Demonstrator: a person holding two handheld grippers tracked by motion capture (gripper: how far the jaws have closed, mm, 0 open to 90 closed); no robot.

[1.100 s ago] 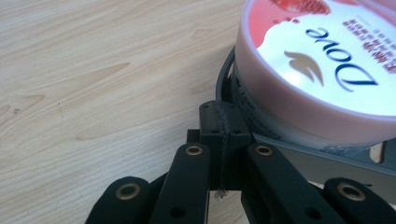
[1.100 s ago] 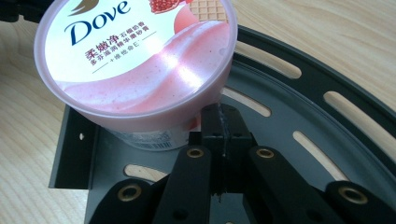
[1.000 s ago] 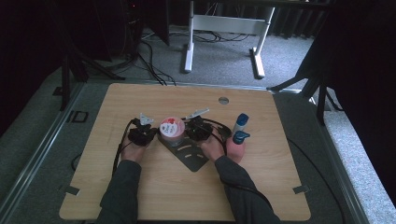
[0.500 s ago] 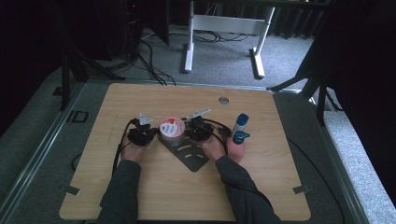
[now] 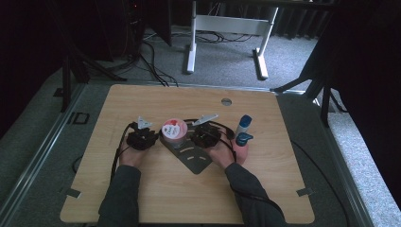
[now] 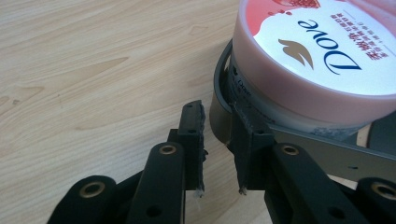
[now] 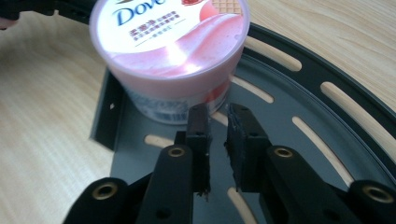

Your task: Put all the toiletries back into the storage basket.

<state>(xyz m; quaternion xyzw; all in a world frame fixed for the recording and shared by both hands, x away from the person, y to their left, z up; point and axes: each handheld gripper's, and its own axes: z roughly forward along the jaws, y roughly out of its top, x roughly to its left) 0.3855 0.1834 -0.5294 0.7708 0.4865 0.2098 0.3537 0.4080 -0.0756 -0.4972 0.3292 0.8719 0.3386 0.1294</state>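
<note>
The jar [image 5: 174, 129] is approached, ungripped, between both grippers; left gripper [image 6: 218, 122] and right gripper [image 7: 219, 122] jaws have just been opening, slightly spread, empty. Wider spreading is judged necessary.

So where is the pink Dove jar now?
In the high view, the Dove jar stands on the grey slotted plate, mid-table between the two claws.

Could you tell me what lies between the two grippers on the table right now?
In the high view, the pink-lidded Dove tub stands between the left gripper and the right gripper, on the dark slotted metal plate.
</note>
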